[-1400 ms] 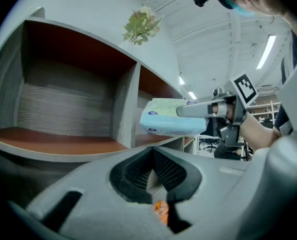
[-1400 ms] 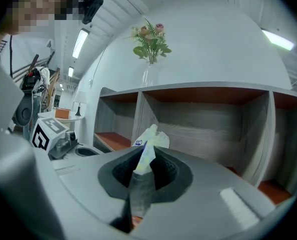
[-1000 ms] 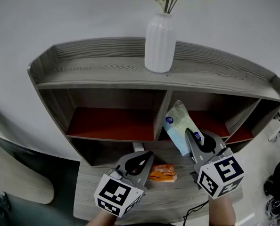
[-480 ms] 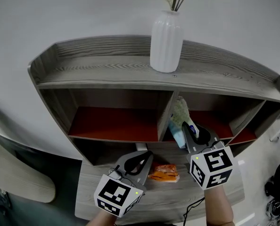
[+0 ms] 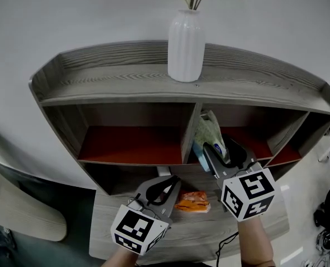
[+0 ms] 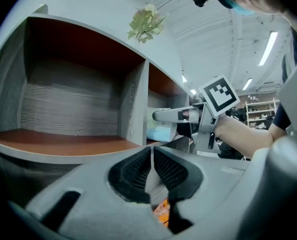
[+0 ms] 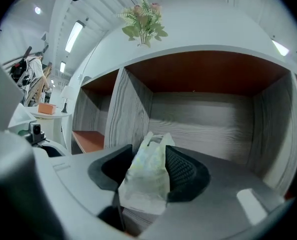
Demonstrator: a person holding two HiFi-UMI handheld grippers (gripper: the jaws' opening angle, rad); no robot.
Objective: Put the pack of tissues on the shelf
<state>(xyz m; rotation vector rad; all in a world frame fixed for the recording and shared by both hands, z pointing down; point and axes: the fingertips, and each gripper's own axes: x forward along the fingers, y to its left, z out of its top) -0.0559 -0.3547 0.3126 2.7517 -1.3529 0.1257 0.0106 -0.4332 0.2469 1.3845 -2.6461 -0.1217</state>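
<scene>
Right tool (image 5: 219,148), jaws just opened, straddles the pack of tissues (image 5: 208,129) in the shelf (image 5: 126,88) at mid-right; left tool (image 5: 173,182) closed, empty.

Left tool (image 5: 173,181), right tool (image 5: 220,149): matching build. Bodies are grey moulded plastic, each with two tapered jaws. Black ribbed pads (image 6: 131,171) line the jaws' inner faces. Each tool carries a cube (image 5: 138,230) at its rear, with white faces, black square markers and grey edges. A thin black cable (image 5: 229,245) hangs below the right tool.
</scene>
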